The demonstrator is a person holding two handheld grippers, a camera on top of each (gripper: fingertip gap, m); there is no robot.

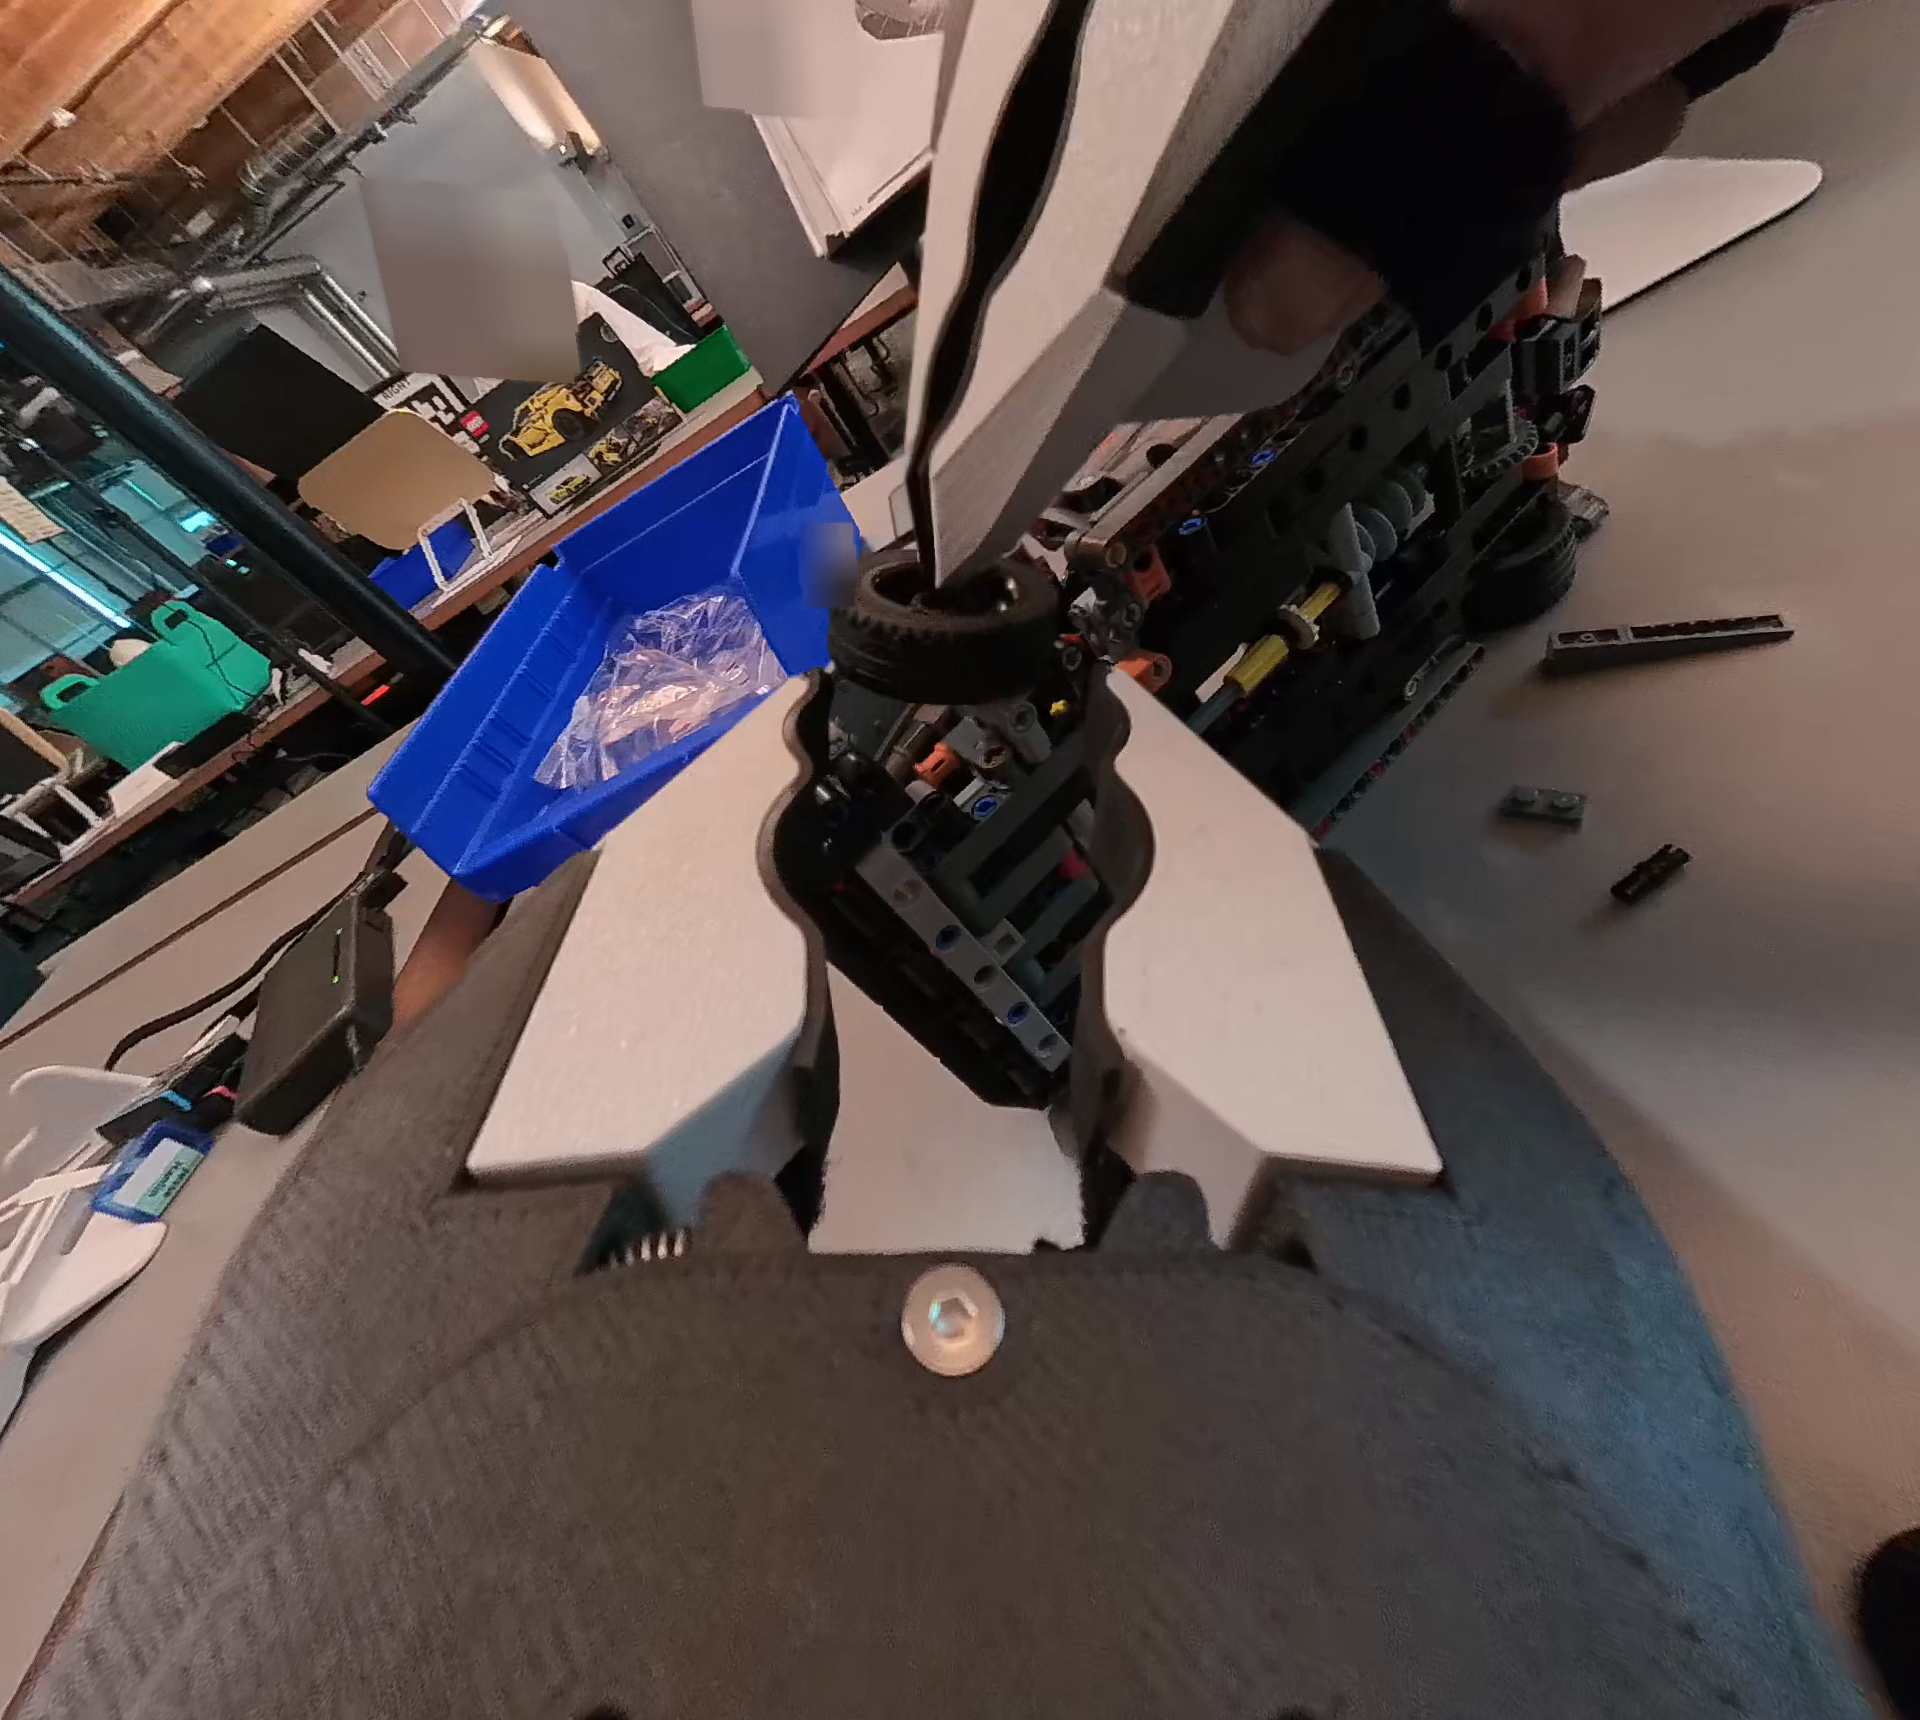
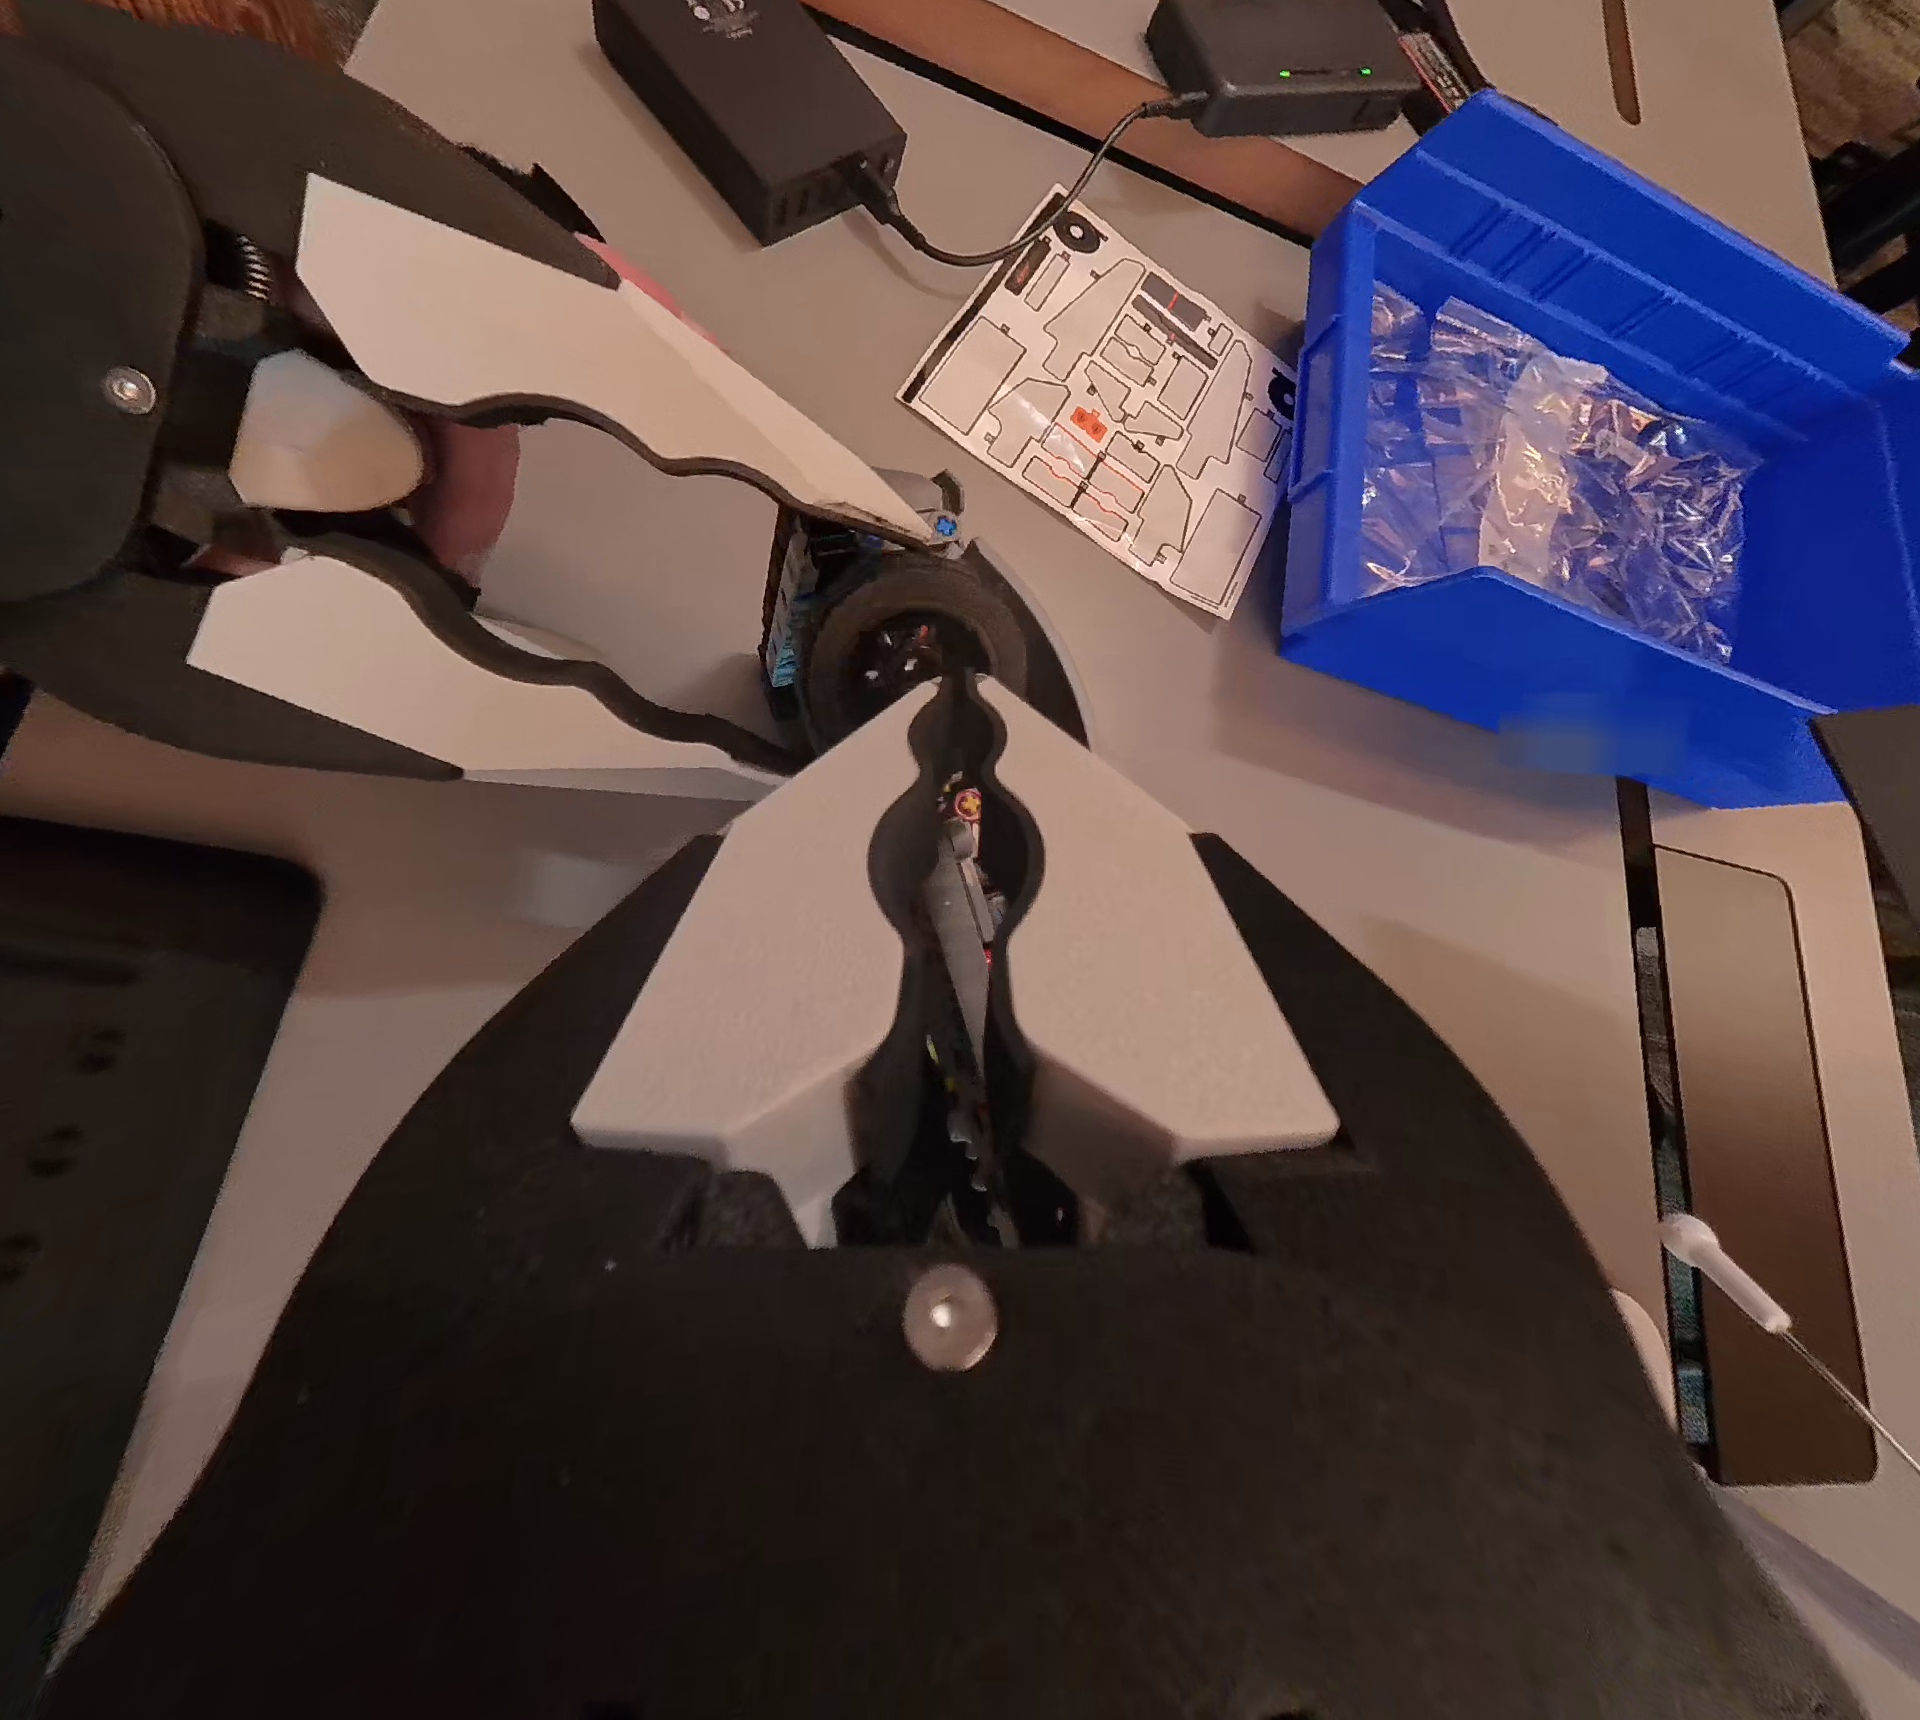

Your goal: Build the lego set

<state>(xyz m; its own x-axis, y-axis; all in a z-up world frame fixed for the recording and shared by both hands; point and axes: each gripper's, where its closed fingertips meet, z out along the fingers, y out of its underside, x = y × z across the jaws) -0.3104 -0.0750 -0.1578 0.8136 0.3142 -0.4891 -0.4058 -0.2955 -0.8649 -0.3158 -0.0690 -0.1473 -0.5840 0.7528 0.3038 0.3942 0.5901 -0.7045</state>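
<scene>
The dark lego car chassis stands on its side on the grey table. My left gripper is shut on its near end, with one finger on each side. A black wheel sits on the chassis just past my left fingertips. My right gripper comes down from above, jaws shut, with its tips pressed into the wheel's hub. In the right wrist view, my right gripper touches the wheel, and the left gripper clamps the chassis from the left.
A blue bin holding clear plastic bags stands beside the chassis. A sticker sheet and a black charger lie beyond it. Loose pieces lie on the right: a long dark plate, a small grey plate and a small black piece. My left gripper's tips are some 25 cm from the black charger.
</scene>
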